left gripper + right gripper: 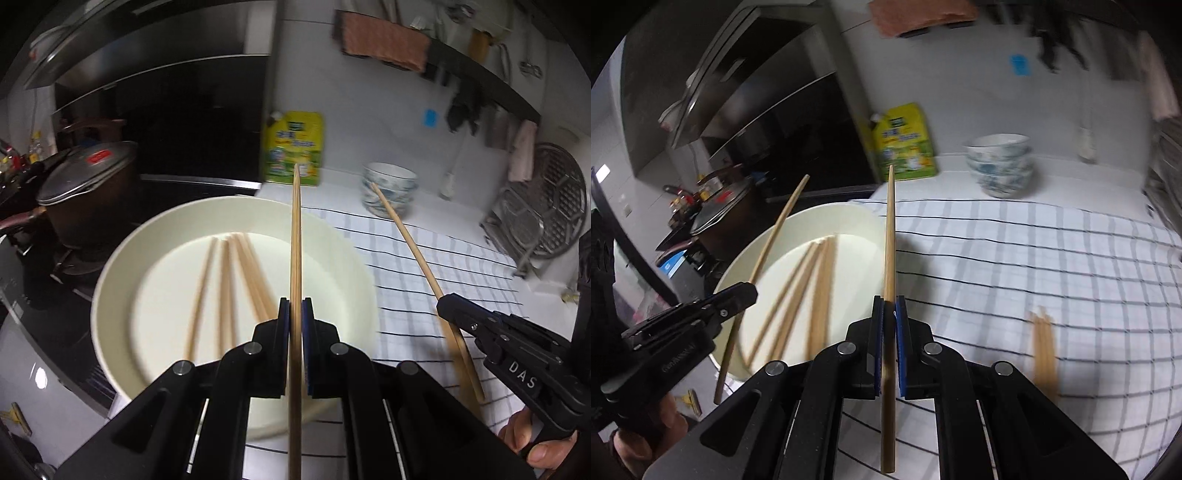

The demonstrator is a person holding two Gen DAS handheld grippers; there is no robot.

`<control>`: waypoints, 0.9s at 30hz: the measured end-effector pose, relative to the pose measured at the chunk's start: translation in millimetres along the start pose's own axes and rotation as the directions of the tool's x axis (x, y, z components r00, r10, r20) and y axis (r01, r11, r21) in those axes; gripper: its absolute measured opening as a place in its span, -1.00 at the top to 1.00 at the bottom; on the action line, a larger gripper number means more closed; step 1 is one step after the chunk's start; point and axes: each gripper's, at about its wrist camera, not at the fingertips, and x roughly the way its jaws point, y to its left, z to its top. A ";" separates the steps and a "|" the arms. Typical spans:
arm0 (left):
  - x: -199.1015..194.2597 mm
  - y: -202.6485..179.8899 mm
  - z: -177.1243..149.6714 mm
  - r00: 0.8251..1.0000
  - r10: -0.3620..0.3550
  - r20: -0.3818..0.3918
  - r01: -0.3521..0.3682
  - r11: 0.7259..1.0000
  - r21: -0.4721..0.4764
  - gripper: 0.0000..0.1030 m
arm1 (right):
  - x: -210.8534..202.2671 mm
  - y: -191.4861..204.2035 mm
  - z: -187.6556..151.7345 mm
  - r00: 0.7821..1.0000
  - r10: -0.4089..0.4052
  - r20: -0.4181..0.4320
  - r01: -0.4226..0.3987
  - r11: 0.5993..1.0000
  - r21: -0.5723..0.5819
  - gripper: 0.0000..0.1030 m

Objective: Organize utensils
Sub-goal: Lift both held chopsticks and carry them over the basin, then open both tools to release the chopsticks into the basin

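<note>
your left tongs (295, 310) are clamped on one chopstick (295, 240) above the plate (122, 258). your right tongs (889, 306) grip another stick (889, 236) by the plate's right rim. loose chopsticks (812, 295) lie in the plate at the desk's left edge, a bundle (1044, 350) on the cloth (1034, 258), bowls (999, 166) toward the far edge.

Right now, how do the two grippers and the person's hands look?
Both grippers are matte black plastic with silver pivot screws. The left gripper and right gripper have flat black fingers lined with blue pads. The right one's side bears white letters "DAS". A bare thumb shows at its handle; no cables visible.
</note>
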 end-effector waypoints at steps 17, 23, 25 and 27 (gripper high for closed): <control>54.0 92.4 5.9 0.994 0.081 -0.074 -0.087 0.993 -0.075 0.86 | 120.6 83.8 21.9 0.982 0.030 -0.189 -0.043 0.997 -0.069 0.88; 64.9 94.0 1.1 0.991 0.076 -0.105 -0.085 0.993 -0.076 0.85 | 127.3 82.7 16.3 0.978 -0.004 -0.210 -0.012 0.997 -0.075 0.88; 63.2 95.1 0.1 0.991 0.086 -0.101 -0.094 0.992 -0.078 0.64 | 125.1 81.7 16.0 0.979 -0.007 -0.203 -0.008 0.997 -0.073 0.80; 60.3 96.1 -0.8 0.991 0.088 -0.096 -0.096 0.992 -0.085 0.31 | 118.6 79.6 16.2 0.984 -0.005 -0.180 -0.007 0.998 -0.062 0.57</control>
